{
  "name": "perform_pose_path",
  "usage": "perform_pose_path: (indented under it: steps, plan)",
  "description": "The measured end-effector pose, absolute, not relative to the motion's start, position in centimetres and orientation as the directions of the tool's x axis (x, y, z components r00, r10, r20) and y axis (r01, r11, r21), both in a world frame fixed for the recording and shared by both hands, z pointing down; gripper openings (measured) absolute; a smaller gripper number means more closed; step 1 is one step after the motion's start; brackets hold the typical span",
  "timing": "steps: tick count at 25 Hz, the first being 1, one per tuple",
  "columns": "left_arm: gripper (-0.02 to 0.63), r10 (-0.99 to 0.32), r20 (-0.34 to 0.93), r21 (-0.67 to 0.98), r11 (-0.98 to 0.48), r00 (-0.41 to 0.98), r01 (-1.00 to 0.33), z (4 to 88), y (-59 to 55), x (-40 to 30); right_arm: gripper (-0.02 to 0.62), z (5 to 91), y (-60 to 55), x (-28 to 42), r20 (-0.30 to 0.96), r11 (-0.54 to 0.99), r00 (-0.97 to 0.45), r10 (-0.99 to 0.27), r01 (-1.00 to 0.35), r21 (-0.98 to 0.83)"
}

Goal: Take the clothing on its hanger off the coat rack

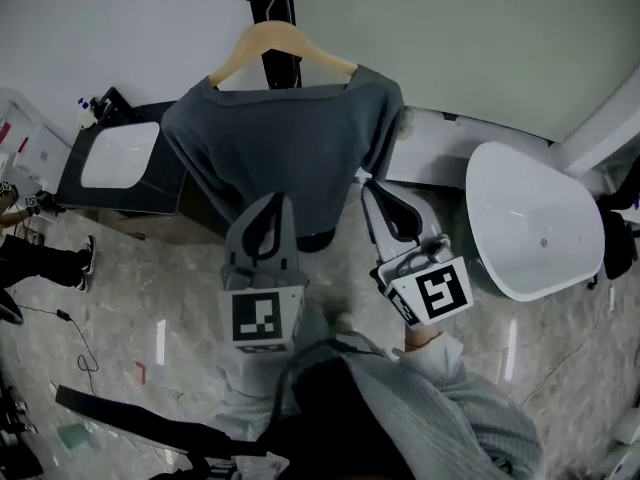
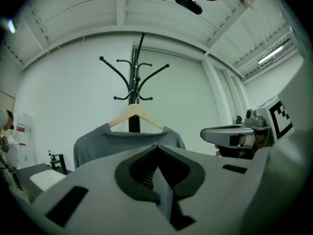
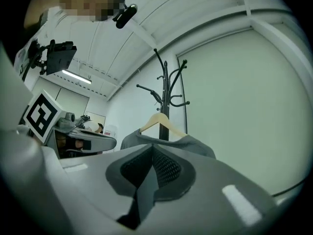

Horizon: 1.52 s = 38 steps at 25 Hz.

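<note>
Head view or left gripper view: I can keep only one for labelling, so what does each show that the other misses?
Head view only: the white tub, the floor. Left gripper view only: the coat rack's whole hooked top and the ceiling. Both: the grey sweater on its wooden hanger, the right gripper, and the left gripper, jaws shut and empty.

You can read no words or numbers here. Both marker cubes [image 1: 262, 318] [image 1: 437, 293] show only black-and-white squares.

dark grey sweater [image 1: 285, 148] on a pale wooden hanger [image 1: 281, 46], black coat rack [image 2: 134, 84], speckled grey floor [image 1: 150, 298].
</note>
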<state>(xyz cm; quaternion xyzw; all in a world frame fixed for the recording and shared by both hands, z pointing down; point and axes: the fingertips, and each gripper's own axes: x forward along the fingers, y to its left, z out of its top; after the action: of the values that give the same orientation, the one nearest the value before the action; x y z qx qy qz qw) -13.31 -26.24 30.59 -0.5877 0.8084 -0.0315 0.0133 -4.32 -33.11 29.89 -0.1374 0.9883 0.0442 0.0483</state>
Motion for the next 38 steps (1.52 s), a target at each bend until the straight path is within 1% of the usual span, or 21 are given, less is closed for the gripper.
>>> perform_pose_path:
  steps: [3, 6, 11, 16, 22, 25, 29, 35, 38]
  plan:
    - [0.005, -0.930, 0.027, -0.057, 0.364, -0.366, -0.930, 31.3, -26.7, -15.6, 0.003, 30.5, -33.8, -6.6, -0.099, 0.972, -0.971, -0.220, -0.226, 0.058]
    - [0.005, -0.922, 0.031, -0.070, 0.383, -0.386, -0.921, 31.1, -27.2, -17.1, 0.003, 30.6, -34.1, -8.3, -0.100, 0.979, -0.978, -0.185, -0.192, 0.064]
    - [0.005, -0.920, -0.021, -0.107, 0.391, -0.391, -0.914, 28.4, -28.5, -19.8, 0.003, 28.0, -36.0, -10.8, -0.165, 0.979, -0.972, -0.169, -0.185, 0.088]
    - [0.005, -0.916, -0.103, -0.128, 0.399, -0.388, -0.908, 24.8, -29.1, -24.2, 0.003, 24.9, -37.6, -14.0, -0.236, 0.964, -0.953, -0.190, -0.227, 0.141]
    - [0.005, -0.946, -0.099, -0.158, 0.322, -0.309, -0.933, 24.2, -31.1, -26.9, 0.003, 24.3, -39.0, -16.9, -0.256, 0.949, -0.936, -0.242, -0.283, 0.138]
    - [0.005, -0.950, -0.087, -0.175, 0.311, -0.300, -0.934, 24.6, -31.8, -27.4, 0.003, 24.3, -39.2, -17.8, -0.258, 0.947, -0.935, -0.244, -0.287, 0.146]
    - [0.005, -0.953, -0.092, -0.155, 0.301, -0.289, -0.941, 24.9, -31.9, -27.7, 0.003, 24.3, -39.6, -18.4, -0.244, 0.939, -0.937, -0.252, -0.298, 0.173]
    - [0.005, -0.944, -0.133, -0.162, 0.322, -0.303, -0.933, 24.4, -32.0, -27.7, 0.003, 24.3, -40.3, -18.2, -0.228, 0.922, -0.930, -0.290, -0.335, 0.195]
    - [0.005, -0.942, -0.148, -0.179, 0.325, -0.301, -0.929, 24.1, -32.2, -27.4, 0.005, 24.1, -40.4, -18.0, -0.230, 0.922, -0.931, -0.283, -0.331, 0.203]
